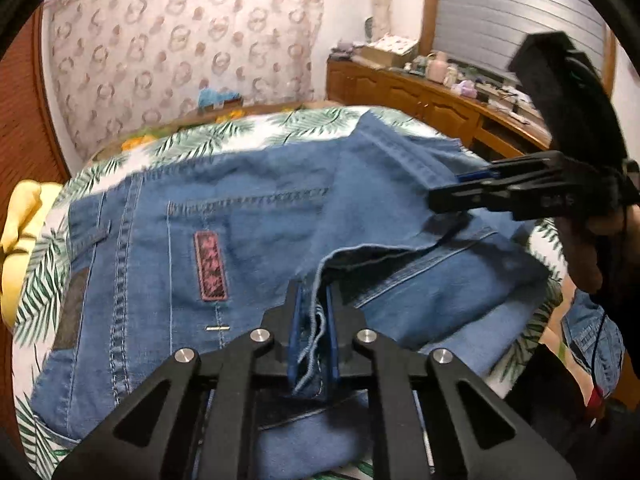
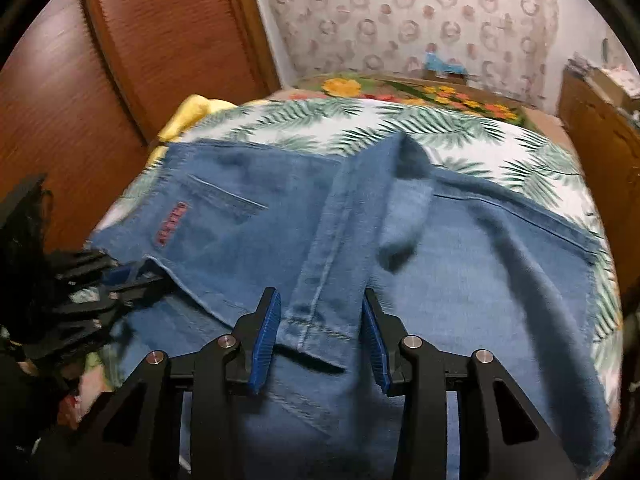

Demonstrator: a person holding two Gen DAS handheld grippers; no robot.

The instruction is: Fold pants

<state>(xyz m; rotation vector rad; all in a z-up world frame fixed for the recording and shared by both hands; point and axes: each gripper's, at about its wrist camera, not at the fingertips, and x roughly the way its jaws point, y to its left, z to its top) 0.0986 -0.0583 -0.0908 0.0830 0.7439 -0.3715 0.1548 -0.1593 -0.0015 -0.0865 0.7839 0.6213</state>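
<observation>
Clamping my left gripper [image 1: 314, 320] on the frayed hem of the soft, limp blue denim pants [image 1: 256, 216], my right gripper [image 2: 320, 336] straddles the stiffer seam, pads apart.

A: Warm indoor light, fairly dim; the source itself isn't visible in either view. The white bedspread [image 1: 296, 128] is the brightest patch, without glare.

B: Shadows are soft. There is a darker pocket under the lifted fold of the jeans [image 1: 248, 216] in the left wrist view.

A: Both views bulge like a fisheye, with black corners, and the wardrobe [image 2: 160, 40] edges bow.

B: The right wrist view is smeared by motion; denim seams and the palm-leaf print streak. The left view is sharper at the centre, though the other gripper [image 1: 448, 196] at its right edge is blurred.
</observation>
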